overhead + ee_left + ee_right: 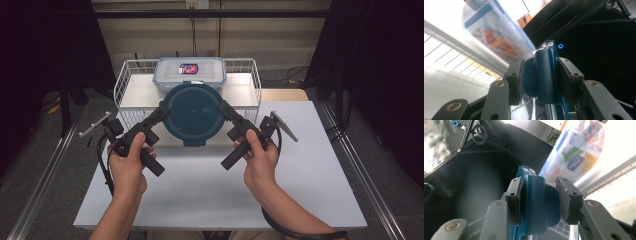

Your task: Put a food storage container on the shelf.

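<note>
Left claw (pixel 161 111) and right claw (pixel 223 108) each clamped on side tab of round blue container (pixel 193 114), held between them above surface (pixel 200 185) (clear box (pixel 189 73) in wire basket (pixel 131 87) just beyond).

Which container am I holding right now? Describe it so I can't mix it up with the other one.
Start at the white wire basket at the table's far edge. Just in front of it, lifted between the left gripper and right gripper, is the round dark-blue container, clamped at its side latches. The one behind it, the rectangular clear container, has a printed label; yours is round and opaque blue.
</note>
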Motion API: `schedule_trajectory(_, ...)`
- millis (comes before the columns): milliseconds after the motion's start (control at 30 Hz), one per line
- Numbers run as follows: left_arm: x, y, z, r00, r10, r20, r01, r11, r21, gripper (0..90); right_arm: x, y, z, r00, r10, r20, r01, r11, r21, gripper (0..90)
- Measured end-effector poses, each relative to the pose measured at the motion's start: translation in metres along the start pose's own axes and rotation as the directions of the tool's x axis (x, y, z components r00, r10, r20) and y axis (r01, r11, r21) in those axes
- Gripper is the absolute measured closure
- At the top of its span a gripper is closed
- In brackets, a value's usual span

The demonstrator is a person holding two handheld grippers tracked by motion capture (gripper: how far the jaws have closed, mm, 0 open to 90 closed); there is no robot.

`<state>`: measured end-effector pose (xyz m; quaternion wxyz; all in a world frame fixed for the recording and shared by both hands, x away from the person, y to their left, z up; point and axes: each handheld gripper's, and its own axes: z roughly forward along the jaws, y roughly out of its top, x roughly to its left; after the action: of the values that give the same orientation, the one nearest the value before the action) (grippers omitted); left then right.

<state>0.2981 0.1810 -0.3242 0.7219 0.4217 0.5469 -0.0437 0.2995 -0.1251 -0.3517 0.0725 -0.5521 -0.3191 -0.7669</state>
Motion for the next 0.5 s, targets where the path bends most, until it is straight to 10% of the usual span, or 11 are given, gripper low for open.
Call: schedule_trajectory(500, -0.014, 0.021, 0.019, 0.9994, 0.02, 0.029, -0.019, 0.9993, -0.032, 58.2, 0.015, 0.018, 0.018, 0.9994, -0.011, -0.034, 0.009, 0.9982, -0.06, 58.7)
